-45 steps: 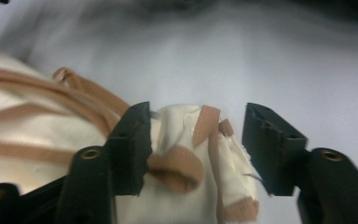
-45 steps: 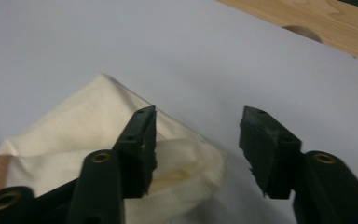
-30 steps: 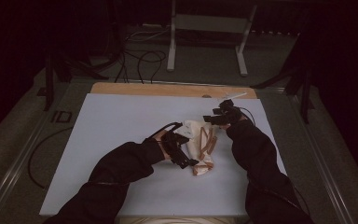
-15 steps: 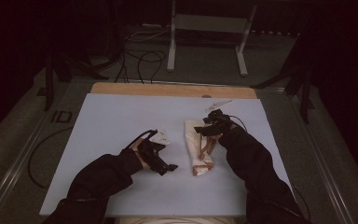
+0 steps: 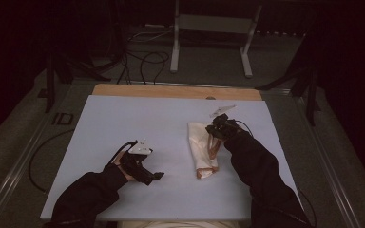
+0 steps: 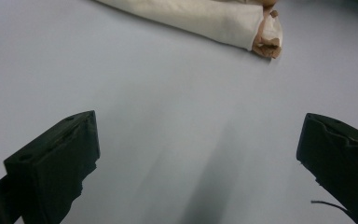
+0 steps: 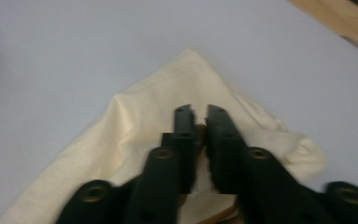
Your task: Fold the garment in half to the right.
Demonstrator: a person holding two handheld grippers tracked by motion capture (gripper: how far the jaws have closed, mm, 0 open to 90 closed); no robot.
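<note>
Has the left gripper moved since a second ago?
Yes. The left gripper has pulled left and nearer the table's near edge, away from the cloth.

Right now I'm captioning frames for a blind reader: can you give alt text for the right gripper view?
The right gripper has its two black jaws nearly together, pinching a brown strap on a cream cloth. The cloth lies folded on a pale blue table, one corner pointing away. A wooden edge shows at top right.
</note>
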